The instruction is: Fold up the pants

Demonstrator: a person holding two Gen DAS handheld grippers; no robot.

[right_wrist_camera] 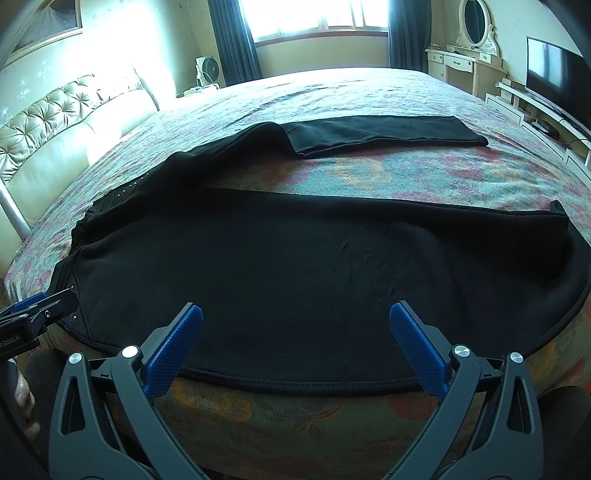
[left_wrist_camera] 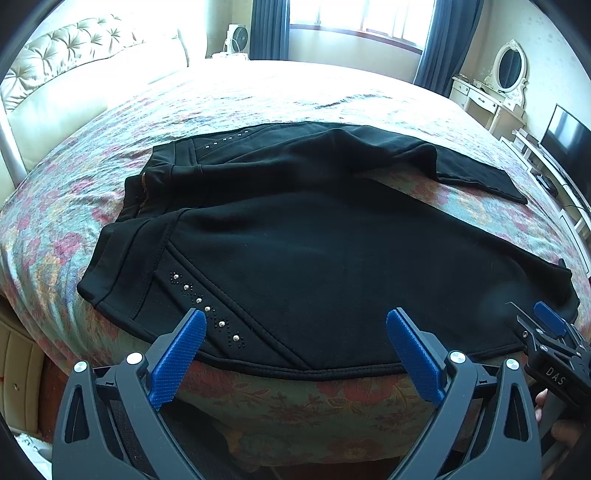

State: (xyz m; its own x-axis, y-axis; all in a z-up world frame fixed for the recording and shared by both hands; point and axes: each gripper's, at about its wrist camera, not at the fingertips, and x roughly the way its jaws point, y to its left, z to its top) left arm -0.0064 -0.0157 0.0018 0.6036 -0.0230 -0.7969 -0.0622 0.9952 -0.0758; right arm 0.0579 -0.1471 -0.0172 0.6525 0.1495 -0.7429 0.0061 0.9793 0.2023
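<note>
black pants (left_wrist_camera: 314, 236) spread on floral bed (left_wrist_camera: 332, 398), both grippers gaping.

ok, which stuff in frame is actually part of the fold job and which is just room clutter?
Part of the job:
- black pants, spread flat, legs apart
- left gripper, fingers open at the near edge
- right gripper, fingers open at the near edge
- floral bedspread, the work surface

Just lying about:
- fan
- vanity mirror
- TV
- headboard

Each claw, left claw (left_wrist_camera: 295, 343) and right claw (right_wrist_camera: 295, 338), is built of black arms tipped with blue textured pads (left_wrist_camera: 177, 360); silver screws (left_wrist_camera: 135, 357) are seen behind them.
</note>
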